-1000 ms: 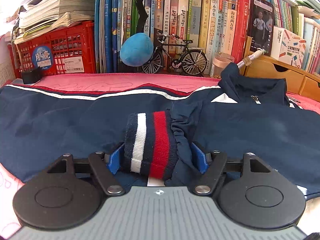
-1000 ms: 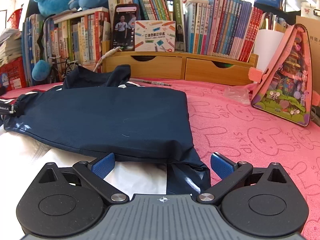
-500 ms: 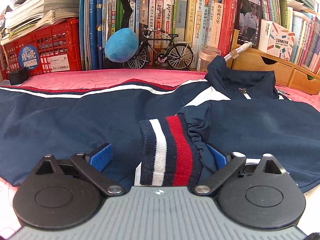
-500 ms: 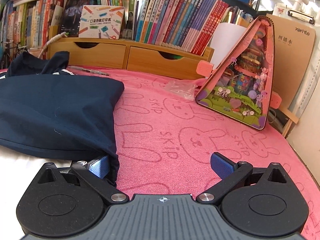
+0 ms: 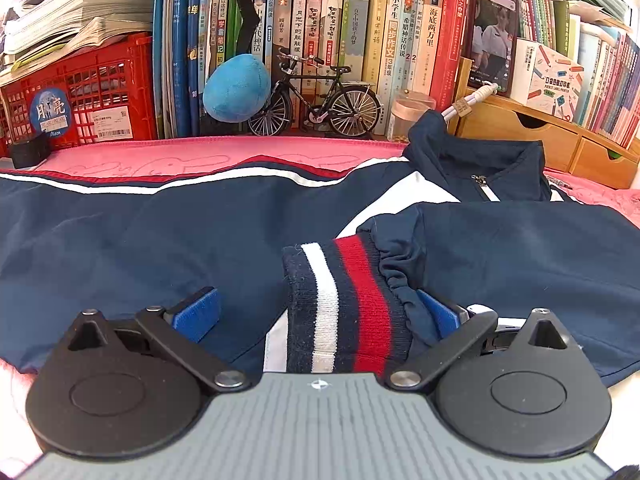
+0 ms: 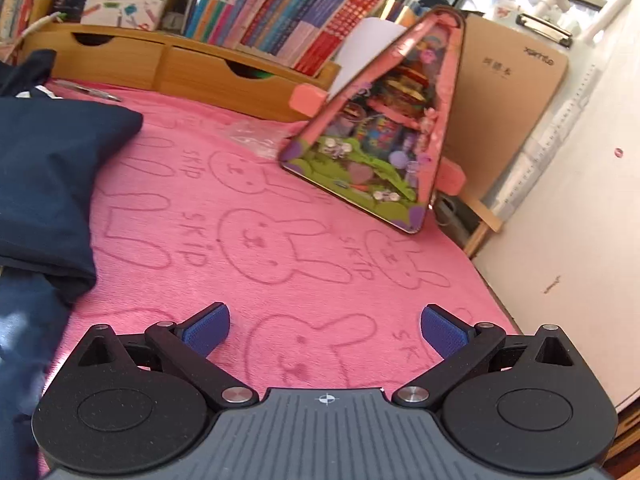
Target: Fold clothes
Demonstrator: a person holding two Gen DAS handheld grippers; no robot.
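Striped cuff [image 5: 346,304] laid across jacket [image 5: 120,248], sleeve fold placed. Left gripper [image 5: 316,312] spread wide, gripping nothing. Right gripper [image 6: 326,330] wide open, empty, beside jacket.

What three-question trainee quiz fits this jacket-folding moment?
1. True or false: the left gripper is clamped on the striped cuff.
2. Multiple choice: what lies directly below the right gripper? A) jacket sleeve B) pink towel C) open book
3. Fill in: the cuff lies on top of the navy ____.

Key
1. False: the jaws stand open, and the cuff lies between the fingers, nearer the right pad.
2. B: the pink towel; the jacket sits off to the left.
3. jacket
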